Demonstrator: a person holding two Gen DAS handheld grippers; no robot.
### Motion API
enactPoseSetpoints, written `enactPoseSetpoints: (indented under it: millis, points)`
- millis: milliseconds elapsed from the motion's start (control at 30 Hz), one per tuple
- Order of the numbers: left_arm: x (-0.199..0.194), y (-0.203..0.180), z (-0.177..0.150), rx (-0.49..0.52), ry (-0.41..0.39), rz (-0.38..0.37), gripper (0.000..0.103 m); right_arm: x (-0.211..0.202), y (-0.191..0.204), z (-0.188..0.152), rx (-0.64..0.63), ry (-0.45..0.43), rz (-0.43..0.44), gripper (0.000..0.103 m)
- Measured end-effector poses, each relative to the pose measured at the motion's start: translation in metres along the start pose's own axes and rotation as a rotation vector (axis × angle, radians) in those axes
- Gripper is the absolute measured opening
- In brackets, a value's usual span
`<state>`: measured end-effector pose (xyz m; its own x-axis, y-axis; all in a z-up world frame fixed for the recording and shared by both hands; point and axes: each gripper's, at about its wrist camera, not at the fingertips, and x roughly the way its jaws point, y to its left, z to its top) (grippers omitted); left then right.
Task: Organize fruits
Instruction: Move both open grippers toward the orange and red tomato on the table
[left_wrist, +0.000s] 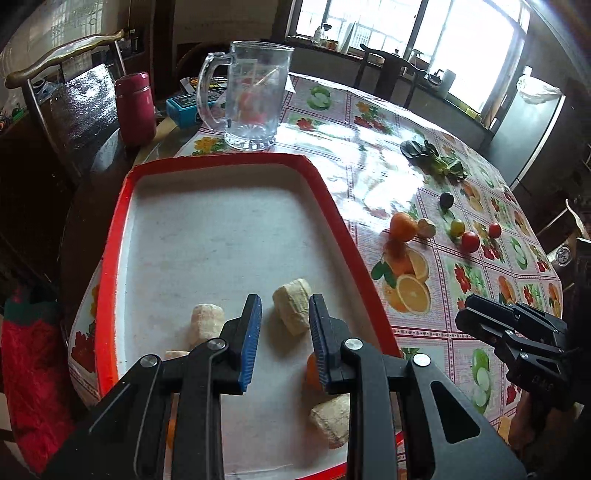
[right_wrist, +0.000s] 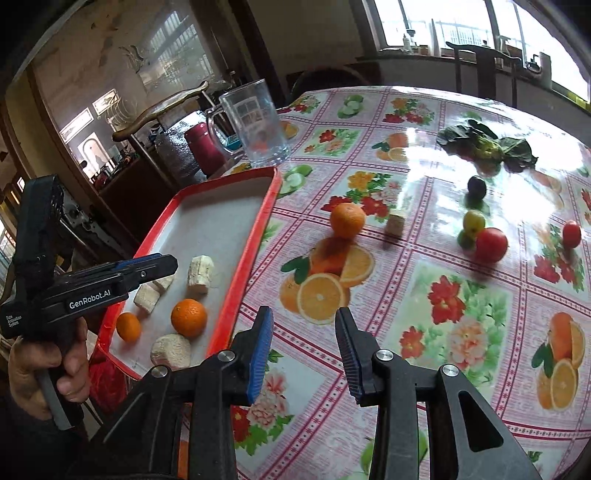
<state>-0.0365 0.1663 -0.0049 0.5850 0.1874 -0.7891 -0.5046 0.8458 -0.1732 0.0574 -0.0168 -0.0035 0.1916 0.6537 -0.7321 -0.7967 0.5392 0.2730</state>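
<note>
A red-rimmed tray (left_wrist: 110, 266) (right_wrist: 258, 229) holds several pale banana pieces (left_wrist: 291, 304) (right_wrist: 200, 270) and two oranges (right_wrist: 189, 317) (right_wrist: 128, 326). My left gripper (left_wrist: 284, 341) is open and empty above the tray, just short of a banana piece; it also shows in the right wrist view (right_wrist: 147, 264). On the tablecloth lie an orange (right_wrist: 347, 219) (left_wrist: 403, 226), a banana piece (right_wrist: 394, 223), a dark plum (right_wrist: 476, 186), green fruits (right_wrist: 474, 220) and two tomatoes (right_wrist: 490, 243) (right_wrist: 571, 233). My right gripper (right_wrist: 304, 350) is open and empty over the cloth, near the tray's edge.
A glass mug (left_wrist: 255, 96) (right_wrist: 255, 122) stands behind the tray, with a maroon flask (left_wrist: 135, 109) and a blue box (left_wrist: 184, 107) to its left. Leafy greens (right_wrist: 487, 146) lie far across the table. Chairs (left_wrist: 70, 81) stand around the table.
</note>
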Motion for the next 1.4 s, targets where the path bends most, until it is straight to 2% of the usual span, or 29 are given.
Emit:
enactPoseSetpoints:
  millis: [100, 633, 1167, 1267, 1400]
  points:
    - [0.002, -0.014, 0.001, 0.021, 0.000, -0.012, 0.032, -0.008, -0.015, -0.002, 0.026, -0.010, -0.017, 0.037]
    - [0.019, -0.075, 0.005, 0.126, 0.033, -0.071, 0.032, -0.027, -0.080, -0.018, 0.136, -0.027, -0.088, 0.037]
    - [0.046, -0.106, 0.019, 0.169, 0.066, -0.102, 0.032, -0.013, -0.109, -0.007, 0.160, -0.025, -0.136, 0.037]
    - [0.054, -0.113, 0.026, 0.178, 0.065, -0.100, 0.045, -0.007, -0.115, 0.001, 0.163, -0.026, -0.148, 0.037]
    - [0.067, -0.118, 0.036, 0.187, 0.069, -0.097, 0.046, 0.002, -0.122, 0.011, 0.152, -0.026, -0.177, 0.037]
